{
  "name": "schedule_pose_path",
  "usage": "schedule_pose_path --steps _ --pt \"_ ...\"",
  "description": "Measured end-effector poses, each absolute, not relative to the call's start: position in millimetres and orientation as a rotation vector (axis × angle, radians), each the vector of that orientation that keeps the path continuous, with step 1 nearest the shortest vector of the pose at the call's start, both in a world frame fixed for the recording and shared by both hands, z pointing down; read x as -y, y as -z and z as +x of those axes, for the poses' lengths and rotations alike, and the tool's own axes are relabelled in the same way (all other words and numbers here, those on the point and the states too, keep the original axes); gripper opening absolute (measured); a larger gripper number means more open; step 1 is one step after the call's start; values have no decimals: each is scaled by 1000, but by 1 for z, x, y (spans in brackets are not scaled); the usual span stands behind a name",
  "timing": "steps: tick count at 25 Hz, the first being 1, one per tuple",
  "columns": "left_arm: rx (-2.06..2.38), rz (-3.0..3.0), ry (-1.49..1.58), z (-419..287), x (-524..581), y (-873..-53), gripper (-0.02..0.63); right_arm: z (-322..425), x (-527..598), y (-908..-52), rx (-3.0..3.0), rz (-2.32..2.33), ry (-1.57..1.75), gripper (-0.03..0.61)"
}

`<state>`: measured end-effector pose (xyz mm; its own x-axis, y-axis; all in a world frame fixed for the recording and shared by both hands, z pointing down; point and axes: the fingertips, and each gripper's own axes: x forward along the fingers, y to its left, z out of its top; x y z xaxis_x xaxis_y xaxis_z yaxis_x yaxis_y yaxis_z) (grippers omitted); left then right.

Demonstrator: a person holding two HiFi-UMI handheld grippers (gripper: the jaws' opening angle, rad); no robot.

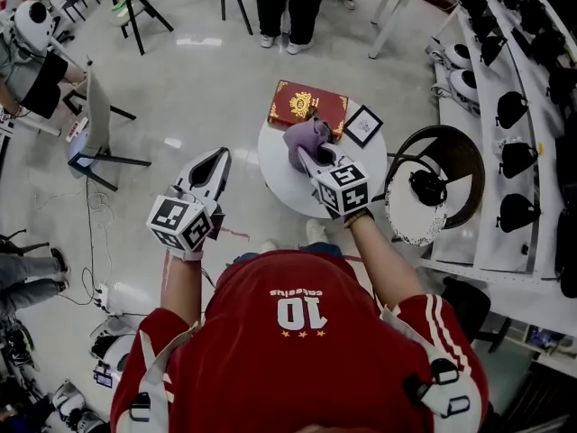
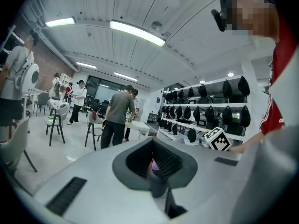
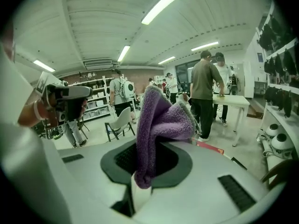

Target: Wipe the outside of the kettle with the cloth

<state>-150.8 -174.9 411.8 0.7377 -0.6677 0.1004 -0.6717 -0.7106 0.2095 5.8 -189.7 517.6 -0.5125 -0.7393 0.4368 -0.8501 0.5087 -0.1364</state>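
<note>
Down below me I see my red shirt (image 1: pixel 297 332) and my two arms sticking out; my left gripper (image 1: pixel 216 161) is over the floor, to the left of the table, and its jaws are pressed together with nothing in them (its own view shows this too (image 2: pixel 156 171)). My right gripper (image 1: pixel 304 158) is over the round white table (image 1: pixel 279 179); its jaws are squeezed tight on the purple cloth (image 1: pixel 306 138). In the right gripper view the fluffy cloth (image 3: pixel 161 120) sticks up from the jaws and flops over to one side. A dark round thing (image 1: pixel 326 157) peeks out on the table just beside the cloth; I cannot tell what it is. Past that, at the far edge of the table, are a red book with gold on it (image 1: pixel 306 105) and a small black picture frame (image 1: pixel 363 126). Farther off, a person's legs (image 1: pixel 288 7) stand on the shiny floor.
</note>
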Motion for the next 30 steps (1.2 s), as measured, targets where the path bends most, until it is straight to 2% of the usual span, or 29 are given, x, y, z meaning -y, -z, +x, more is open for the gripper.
schedule_pose_path --steps 8,17,30 --pt "1032 2729 -20 -103 181 -404 8 71 192 -504 2407 1407 -456 58" --pt "1060 2734 -33 -54 186 -398 8 143 197 -537 2330 1410 -490 58" --pt "1201 2670 -71 -14 186 -408 8 182 210 -611 2275 1223 -517 58"
